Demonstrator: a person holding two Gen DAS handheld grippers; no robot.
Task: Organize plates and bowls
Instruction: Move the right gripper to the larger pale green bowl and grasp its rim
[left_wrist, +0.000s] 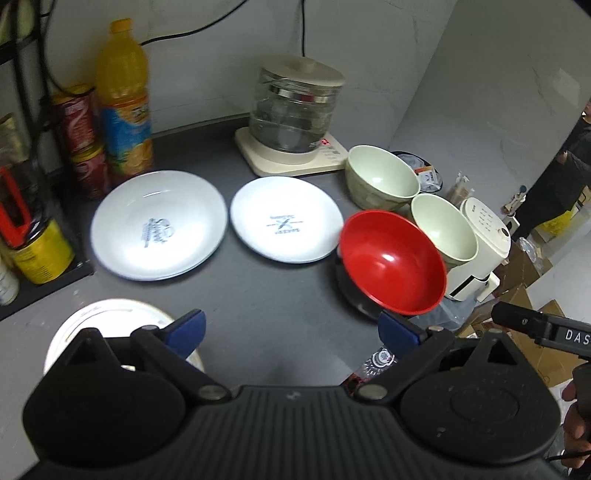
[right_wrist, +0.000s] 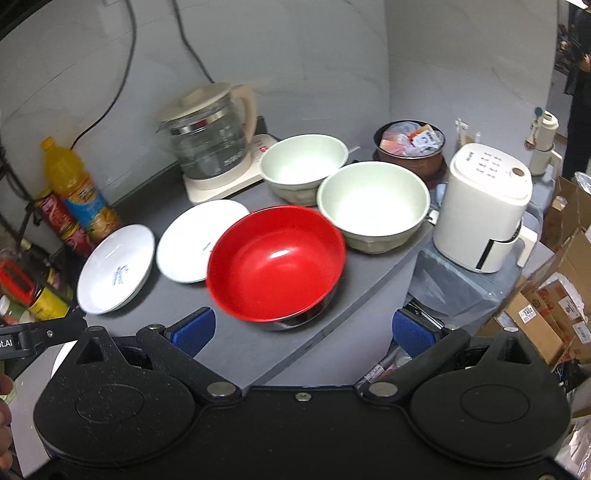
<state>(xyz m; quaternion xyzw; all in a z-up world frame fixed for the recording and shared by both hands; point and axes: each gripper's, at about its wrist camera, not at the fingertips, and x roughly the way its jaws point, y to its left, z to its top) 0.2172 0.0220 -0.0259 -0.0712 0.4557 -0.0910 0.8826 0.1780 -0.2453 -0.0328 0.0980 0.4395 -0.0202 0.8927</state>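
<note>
Hovering above the near edge of the grey table (left_wrist: 258, 295), both claws are spread wide and hold nothing: the left claw (left_wrist: 291, 332) shows its blue pads (left_wrist: 186, 330) far apart, and the right claw (right_wrist: 303, 332) does the same. Taking the red bowl (right_wrist: 275, 262) as the landmark, it sits near the table's right front edge, tilted, resting on something dark and shiny (right_wrist: 295, 319) that I cannot make out. Just behind the red bowl and to its right stands a pale green bowl (right_wrist: 373, 206), its rim close to the red one; whether they touch I cannot tell. A second pale green bowl (right_wrist: 304, 168) stands behind that, the two green rims just beside each other. Left of the red bowl lies a white plate (right_wrist: 184, 247) with a blue mark, partly hidden by the red rim in the right wrist view but apart from it in the left wrist view. Further left lies a larger white plate (right_wrist: 114, 269), also marked in blue. Behind the plates stands a glass kettle (right_wrist: 208, 144) on a cream base. Far left of the red bowl are an orange juice bottle (left_wrist: 123, 99) and red cans (left_wrist: 75, 122). Right of the red bowl, off the table, sits a white appliance (right_wrist: 484, 206), with a dark pot (right_wrist: 408, 151) of packets behind it. Another white dish (left_wrist: 96, 325) lies under the left claw, at the front left of the table.
</note>
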